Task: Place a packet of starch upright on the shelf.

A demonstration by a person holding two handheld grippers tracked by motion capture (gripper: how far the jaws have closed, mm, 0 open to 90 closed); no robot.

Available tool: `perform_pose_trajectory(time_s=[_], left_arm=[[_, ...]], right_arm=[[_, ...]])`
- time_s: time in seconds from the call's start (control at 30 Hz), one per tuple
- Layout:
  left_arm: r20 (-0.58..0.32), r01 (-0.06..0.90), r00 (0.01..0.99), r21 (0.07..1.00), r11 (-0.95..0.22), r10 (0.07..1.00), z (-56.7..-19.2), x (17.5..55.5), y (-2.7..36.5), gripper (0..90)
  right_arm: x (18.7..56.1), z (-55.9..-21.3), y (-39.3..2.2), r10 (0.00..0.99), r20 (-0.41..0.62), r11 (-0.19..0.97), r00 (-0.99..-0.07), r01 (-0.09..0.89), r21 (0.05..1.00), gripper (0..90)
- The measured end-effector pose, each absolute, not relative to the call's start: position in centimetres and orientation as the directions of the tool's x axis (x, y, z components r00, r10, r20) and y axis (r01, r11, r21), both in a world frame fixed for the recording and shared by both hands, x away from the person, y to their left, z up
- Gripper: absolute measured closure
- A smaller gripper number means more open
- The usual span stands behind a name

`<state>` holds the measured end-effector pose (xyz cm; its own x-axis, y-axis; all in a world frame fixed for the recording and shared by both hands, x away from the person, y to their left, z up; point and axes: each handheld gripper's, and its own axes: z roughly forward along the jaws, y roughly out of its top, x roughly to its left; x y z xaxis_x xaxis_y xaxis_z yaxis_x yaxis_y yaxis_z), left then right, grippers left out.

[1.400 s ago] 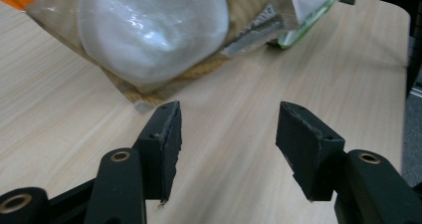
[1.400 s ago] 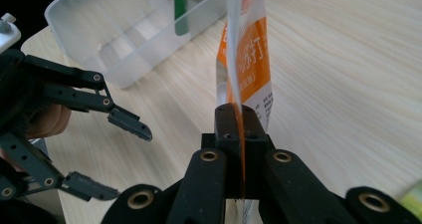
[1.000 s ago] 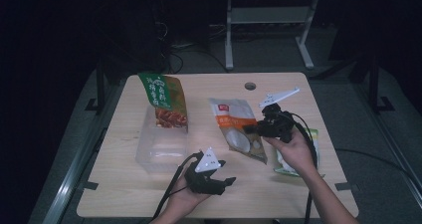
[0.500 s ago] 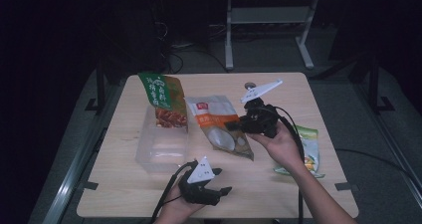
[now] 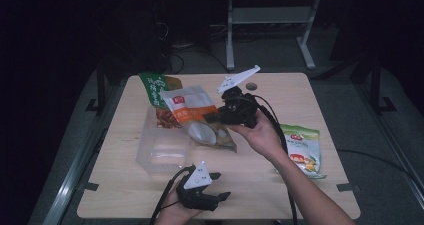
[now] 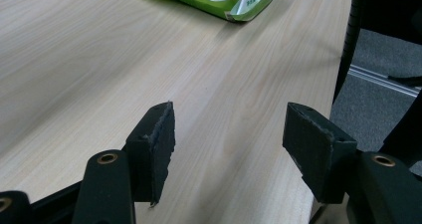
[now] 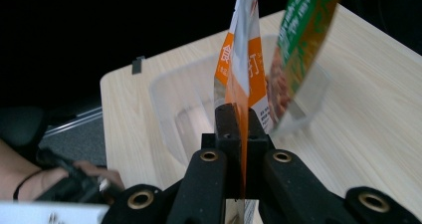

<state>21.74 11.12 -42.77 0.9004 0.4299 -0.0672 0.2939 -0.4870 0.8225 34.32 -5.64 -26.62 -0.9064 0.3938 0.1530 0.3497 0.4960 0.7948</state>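
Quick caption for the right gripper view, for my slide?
Right hand-held gripper clamps the orange-and-white snack bag edge-on above the clear plastic tub, green snack bag beside it.

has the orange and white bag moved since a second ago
Yes. The orange and white bag, clamped in the right tongs, has been carried left across the table, from mid-table to above the clear container, now overlapping the green bag.

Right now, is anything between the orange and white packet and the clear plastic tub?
Partly. The green snack bag leans in the clear plastic tub's far end. The right gripper holds the orange and white packet above it; the near part looks open.
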Motion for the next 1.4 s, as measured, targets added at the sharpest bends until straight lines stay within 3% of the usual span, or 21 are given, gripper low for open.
perform_pose_trajectory(time_s=[0.33, 0.73, 1.4], left_arm=[[-0.059, 0.277, 0.906, 0.832, -0.48, 0.42, -42.7, 21.7, 11.5, 37.0], [-0.058, 0.271, 0.909, 0.834, -0.48, 0.414, -42.6, 21.4, 11.6, 36.9], [-0.068, 0.282, 0.907, 0.831, -0.48, 0.415, -42.8, 21.6, 11.9, 36.9]], right_arm=[[36.6, -26.7, -0.5, 0.354, 0.149, 0.506, -0.923, 0.323, 0.8, 90.0], [39.4, -30.1, 4.4, 0.358, 0.187, 0.521, -0.915, 0.362, 0.773, 90.0], [40.6, -34.6, 7.2, 0.374, 0.252, 0.531, -0.893, 0.429, 0.731, 89.6]])
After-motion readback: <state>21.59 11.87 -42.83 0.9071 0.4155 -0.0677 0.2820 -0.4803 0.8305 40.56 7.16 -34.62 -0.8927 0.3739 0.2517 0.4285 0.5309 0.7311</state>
